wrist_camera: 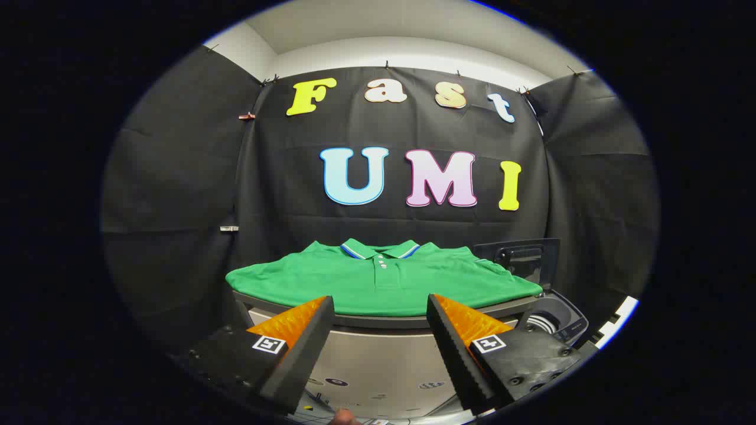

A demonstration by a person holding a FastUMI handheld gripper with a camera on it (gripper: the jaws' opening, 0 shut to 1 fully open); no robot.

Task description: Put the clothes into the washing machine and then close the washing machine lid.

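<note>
A green polo shirt (384,283) with a striped collar lies spread flat on a grey table top (378,321), just beyond my fingertips. My gripper (381,304) is open, its fingers wide apart with nothing between them, held level with the table's front edge. To the right of the table stands the washing machine (552,321), its dark lid (522,257) raised upright and the drum opening showing below it.
The table's pale front panel (378,366) faces me between the fingers. Black cloth walls close the booth behind and on both sides. A fingertip of a person's hand (344,418) shows at the very bottom.
</note>
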